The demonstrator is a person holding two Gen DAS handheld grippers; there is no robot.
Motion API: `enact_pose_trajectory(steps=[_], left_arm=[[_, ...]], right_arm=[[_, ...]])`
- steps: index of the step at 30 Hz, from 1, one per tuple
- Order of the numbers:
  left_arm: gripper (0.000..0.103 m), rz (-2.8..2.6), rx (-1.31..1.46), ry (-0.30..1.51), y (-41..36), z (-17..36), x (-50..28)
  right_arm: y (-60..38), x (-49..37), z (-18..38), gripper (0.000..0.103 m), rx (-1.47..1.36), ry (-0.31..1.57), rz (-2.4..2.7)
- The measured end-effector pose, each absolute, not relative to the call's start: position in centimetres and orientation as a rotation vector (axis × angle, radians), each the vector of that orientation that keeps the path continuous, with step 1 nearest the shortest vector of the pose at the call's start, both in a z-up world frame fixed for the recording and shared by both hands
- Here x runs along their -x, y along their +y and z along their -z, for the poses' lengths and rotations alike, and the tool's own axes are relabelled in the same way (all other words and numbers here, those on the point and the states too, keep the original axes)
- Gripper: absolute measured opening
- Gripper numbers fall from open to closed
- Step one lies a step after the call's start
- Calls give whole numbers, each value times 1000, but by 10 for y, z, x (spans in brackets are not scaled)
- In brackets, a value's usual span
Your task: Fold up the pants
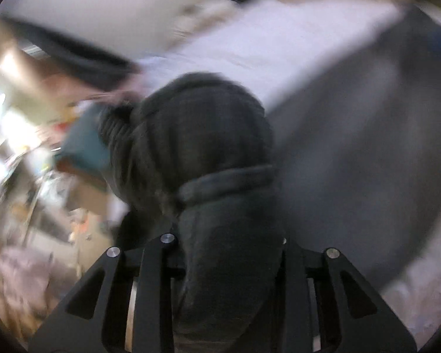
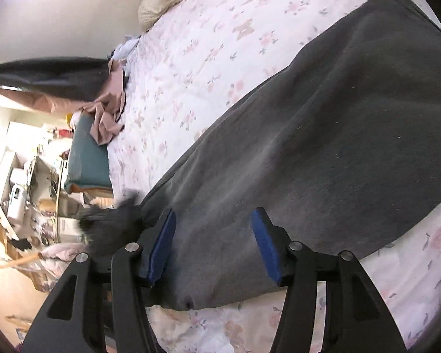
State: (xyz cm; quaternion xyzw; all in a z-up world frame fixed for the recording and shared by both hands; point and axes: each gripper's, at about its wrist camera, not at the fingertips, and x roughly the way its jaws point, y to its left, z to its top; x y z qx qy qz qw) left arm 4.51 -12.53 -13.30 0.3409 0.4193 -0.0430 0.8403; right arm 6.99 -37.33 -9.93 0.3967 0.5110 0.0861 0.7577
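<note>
I am looking down at the dark grey, soft knitted pants (image 2: 323,135), which are lying spread flat and slantwise across the white bedspread with pale pink flowers (image 2: 197,58). Their cloth is showing a faint nap, a few shallow creases and small specks of lint, and their near edge is ending in a little pucker just below my tongs.

My right gripper (image 2: 213,244) is hanging just over that near edge with its blue-padded fingers (image 2: 267,247) standing well apart; the cloth is lying under the gap, and nothing is pinched between them.

My left gripper (image 1: 226,264) is gripping a bunched, rolled end of the same pants (image 1: 208,153): the fabric is swelling out ahead of the tongs in a thick dark lump with a ribbed band beside it and a rolled hem wrapping across it. The jaws are closed to a narrow gap on that bundle, their pads buried in the cloth. That view is blurred, so the rest of the grey cloth is showing only as a smear on the bed.

A crumpled dusty-pink cloth (image 2: 108,111) is lying at the far edge of the bedspread.
</note>
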Motion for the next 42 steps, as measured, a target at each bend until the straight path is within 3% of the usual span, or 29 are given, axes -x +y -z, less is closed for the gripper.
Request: enact_pose_trajectory(steps=[3,7,11,16,22,25,31,34,38,42], left_arm=[[27,144,-788,999,-144,176,-39],[34,145,-660,1004,-133,167,-44],[62,261,-432,1125,-108,139,-48],[85,407,-99,1190,-59,85,-35],[88,166,-19,1032,26,54,-54],[87,-36,-130,1169,40,98,-73],[89,-5,-72,1334,47,152,-69],[97,-7,81,1419,66,166,-80],[100,-8,78,1408,70,166,-79],[100,-22,-52,1355,56,158,-73]], right_arm=[[-381,-67,98,61,-853,1113,-159],[-376,-69,96,63,-834,1111,-168],[-377,-70,96,65,-815,1118,-172],[-360,-79,97,65,-779,1138,-203],[-305,-97,94,65,-667,1161,-307],[-263,-119,95,65,-635,1195,-459],[-193,-158,115,61,-580,1286,-604],[-179,-179,136,61,-573,1311,-577],[-183,-211,183,38,-624,1378,-431],[-173,-217,176,37,-534,1378,-415]])
